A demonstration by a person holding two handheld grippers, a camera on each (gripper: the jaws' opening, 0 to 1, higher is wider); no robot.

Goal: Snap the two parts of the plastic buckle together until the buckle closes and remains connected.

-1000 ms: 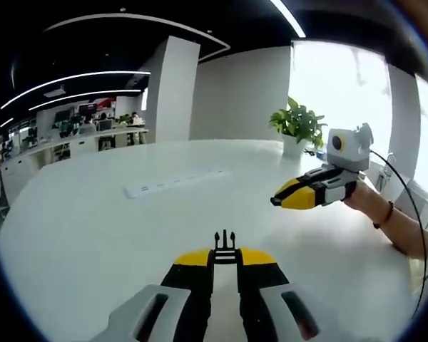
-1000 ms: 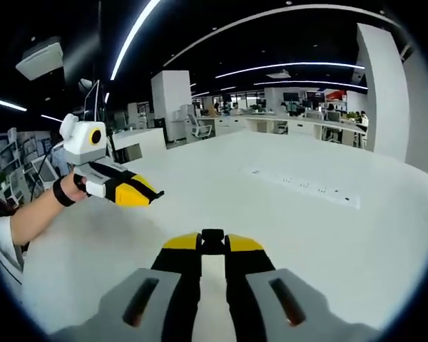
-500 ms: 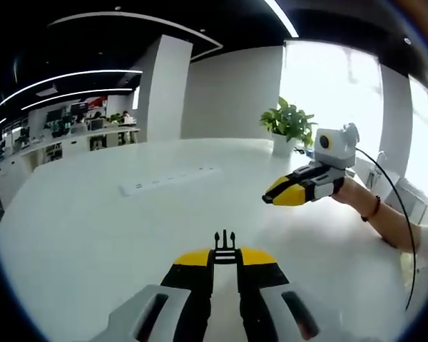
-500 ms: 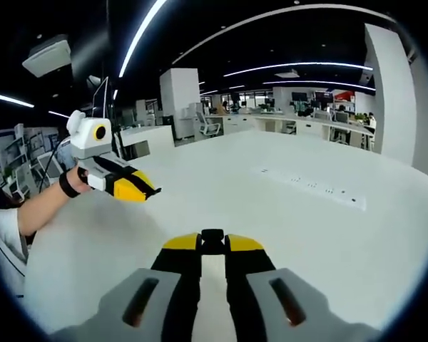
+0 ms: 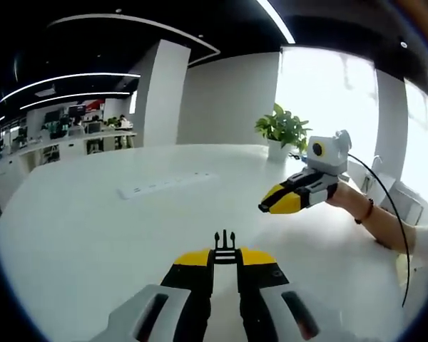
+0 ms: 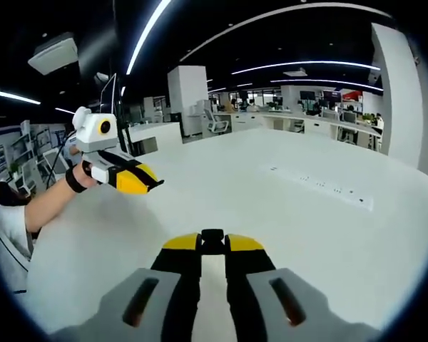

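**Left gripper view: pronged buckle half pinched, halves well apart, misalignment the main hazard**

Left gripper view, starting at the left gripper (image 5: 225, 258): jaws pressed together on the pronged buckle half (image 5: 225, 244), black, prongs poking out just past the yellow tips and pointing away along the jaws. Ahead and to the right, held above the white table (image 5: 93, 221), the right gripper (image 5: 271, 204), a person's hand and forearm behind it. Beyond the jaws to the left, flat on the table, a white power strip (image 5: 167, 184); further out past the right gripper, a potted plant (image 5: 284, 130).

Right gripper view, starting at the right gripper (image 6: 212, 246): jaws clamped on the socket buckle half (image 6: 212, 239), a small black block just clear of the yellow tips. Off to the left, raised, the left gripper (image 6: 151, 184), tips pointing right; its buckle half too small to make out from here.

Both halves held in the air, well apart, not yet facing each other squarely.

Likely trouble from here:
- Prongs meeting the socket at an angle or rolled over, so jamming against the rim instead of entering.
- Shallow pinch near the tips, so either half twisting or slipping out under the push.
- Too little push, so no click and the halves parting on release.
- Joining carried too far to one side, so the buckle leaving the cameras' sight.
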